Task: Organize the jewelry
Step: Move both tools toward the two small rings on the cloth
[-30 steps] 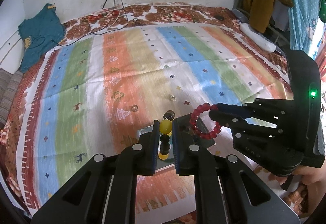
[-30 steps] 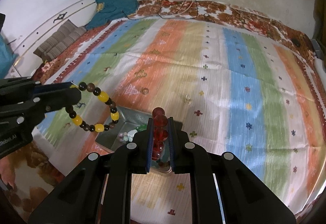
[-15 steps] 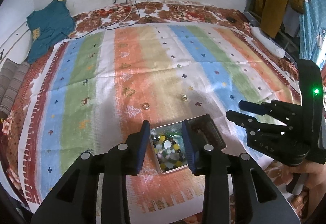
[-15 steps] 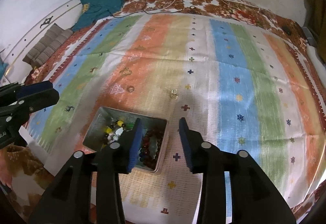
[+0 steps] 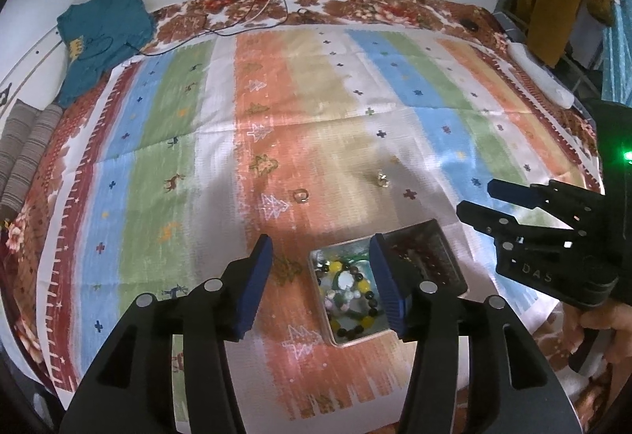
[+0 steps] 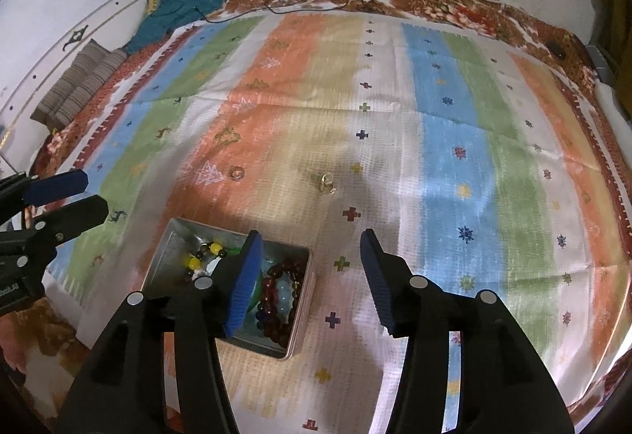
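Striped bedding is covering the bed (image 6: 454,141) under both tools. Left gripper (image 5: 322,285) and right gripper (image 6: 308,276) are both hovering spread and empty, their jaws having just been opening, with the beaded bracelets now lying in the metal tin (image 6: 294,349). Two rings are still waiting loose: the silver ring (image 6: 237,173) at eleven o'clock and the gold ring (image 6: 327,183) near twelve from the right gripper, which is probably nearer the gold one.
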A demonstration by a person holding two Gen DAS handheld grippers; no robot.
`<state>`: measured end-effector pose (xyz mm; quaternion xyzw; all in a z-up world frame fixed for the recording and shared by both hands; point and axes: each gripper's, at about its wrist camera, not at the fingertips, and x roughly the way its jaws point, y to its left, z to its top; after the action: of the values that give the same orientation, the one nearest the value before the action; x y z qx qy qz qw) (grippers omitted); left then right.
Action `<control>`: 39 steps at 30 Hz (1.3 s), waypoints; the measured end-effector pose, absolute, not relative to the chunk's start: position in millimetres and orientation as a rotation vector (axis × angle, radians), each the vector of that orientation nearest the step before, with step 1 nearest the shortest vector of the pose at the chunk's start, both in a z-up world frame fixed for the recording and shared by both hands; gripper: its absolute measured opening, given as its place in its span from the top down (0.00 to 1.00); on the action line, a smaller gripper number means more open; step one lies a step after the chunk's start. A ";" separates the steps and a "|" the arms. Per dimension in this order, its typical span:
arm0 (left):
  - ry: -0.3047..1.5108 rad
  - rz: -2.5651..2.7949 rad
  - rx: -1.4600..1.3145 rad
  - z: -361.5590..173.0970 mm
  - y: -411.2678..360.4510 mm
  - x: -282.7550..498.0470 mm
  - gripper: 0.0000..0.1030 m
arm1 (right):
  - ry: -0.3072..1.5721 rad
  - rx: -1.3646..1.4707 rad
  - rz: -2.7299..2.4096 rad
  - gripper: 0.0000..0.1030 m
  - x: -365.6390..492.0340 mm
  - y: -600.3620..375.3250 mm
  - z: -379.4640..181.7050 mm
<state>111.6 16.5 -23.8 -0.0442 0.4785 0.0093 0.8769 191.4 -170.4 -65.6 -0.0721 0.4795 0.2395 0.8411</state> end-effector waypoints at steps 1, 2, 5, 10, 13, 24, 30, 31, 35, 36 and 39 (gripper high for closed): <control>1.001 0.023 -0.091 -24.4 16.2 114.4 0.48 | 1.017 -0.155 0.506 0.50 192.3 -169.4 -66.1; 1.003 0.027 -0.090 -25.5 16.7 118.4 0.45 | 1.020 -0.156 0.508 0.50 194.1 -168.3 -66.6; 1.020 0.046 -0.104 -31.1 19.2 132.4 0.42 | 1.023 -0.164 0.504 0.50 200.7 -165.9 -68.1; 1.041 0.053 -0.080 -38.3 19.1 145.1 0.43 | 1.043 -0.160 0.501 0.50 213.0 -162.3 -72.9; 1.050 0.058 -0.075 -40.4 20.3 154.2 0.43 | 1.051 -0.171 0.505 0.50 218.7 -157.3 -76.1; 1.105 0.064 -0.055 -60.3 25.1 187.5 0.43 | 1.104 -0.176 0.487 0.50 245.3 -151.6 -93.9; 1.139 0.066 -0.054 -74.6 28.6 199.7 0.43 | 1.135 -0.182 0.487 0.50 257.4 -144.4 -105.6; 1.143 0.067 -0.054 -76.4 29.3 202.2 0.43 | 1.139 -0.183 0.486 0.50 259.1 -143.5 -107.3; 1.159 0.066 -0.061 -83.4 30.7 212.5 0.43 | 1.151 -0.189 0.482 0.50 266.7 -140.0 -114.6; 1.163 0.064 -0.060 -85.4 30.6 215.0 0.43 | 1.155 -0.192 0.482 0.50 268.7 -139.0 -116.8; 1.178 0.063 -0.050 -92.3 30.6 223.1 0.43 | 1.162 -0.193 0.476 0.50 275.0 -137.0 -122.7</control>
<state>223.1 30.6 -92.3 -0.0238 0.5554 0.0298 0.8307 275.0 -137.0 -122.7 -0.0904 0.5427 0.2222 0.8049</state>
